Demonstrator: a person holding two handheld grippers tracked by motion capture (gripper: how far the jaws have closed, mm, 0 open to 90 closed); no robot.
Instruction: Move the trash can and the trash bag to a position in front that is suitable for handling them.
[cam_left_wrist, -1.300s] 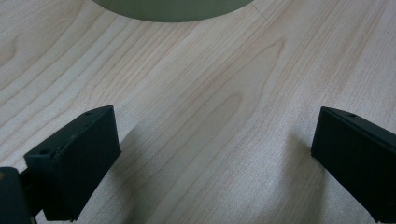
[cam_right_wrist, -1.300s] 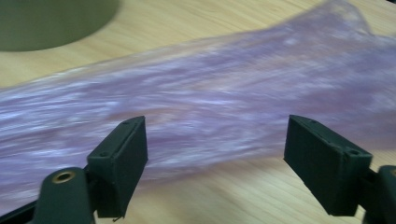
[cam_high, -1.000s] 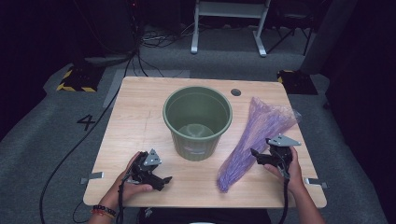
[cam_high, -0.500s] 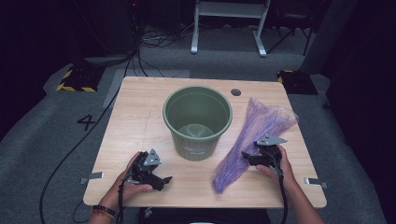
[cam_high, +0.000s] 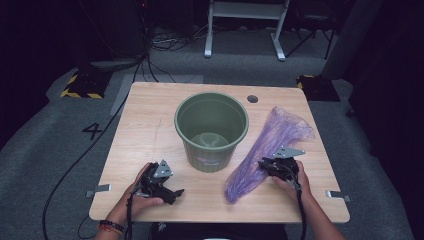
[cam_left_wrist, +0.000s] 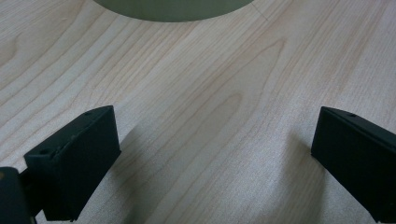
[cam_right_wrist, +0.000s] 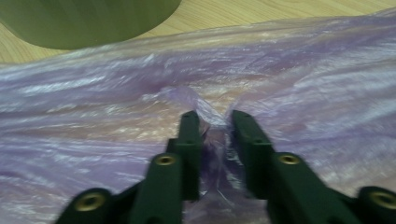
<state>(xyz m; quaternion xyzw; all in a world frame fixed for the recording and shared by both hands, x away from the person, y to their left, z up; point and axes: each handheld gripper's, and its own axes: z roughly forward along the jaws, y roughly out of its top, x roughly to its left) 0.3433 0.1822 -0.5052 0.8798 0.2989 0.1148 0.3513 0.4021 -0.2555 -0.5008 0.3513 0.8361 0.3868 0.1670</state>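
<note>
**Right Gripper Pinch on Bag, Left Gripper Idle**

At the 4 o'clock sector of the light wooden table (cam_high: 150, 125), the translucent purple plastic bag (cam_high: 270, 145) lies flat, with its long axis running from a narrow end near 5 o'clock to a wider, flared end near 2 o'clock. The round green plastic bin (cam_high: 211, 131) stands upright at table centre, just beside the bag on the bag's 9 o'clock side.

**Key relation.** The right gripper (cam_high: 265, 165) meets the bag from the bag's 3 o'clock flank, roughly across the long axis and a little below its midpoint. In the right gripper view, a raised fold of the bag (cam_right_wrist: 212, 126) sits between the two jaws. The jaws have just been closing and now stand narrow, with film gathered between them; this reads as a pinch on the bag. The right hand is the nearer hand by far.

**Hand pose.** The right hand (cam_high: 290, 182) lies low on the table with the gripper pointing toward 10 o'clock.

**Left side.** The left gripper (cam_high: 172, 192) rests near the 7 o'clock edge, well apart from the bag. Its jaws stand wide with bare wood between them, and the bin base shows ahead in the left gripper view.

**Judgement.** A lift toward the bin's mouth is the likely next move; thin film may slip from a shallow pinch.
</note>
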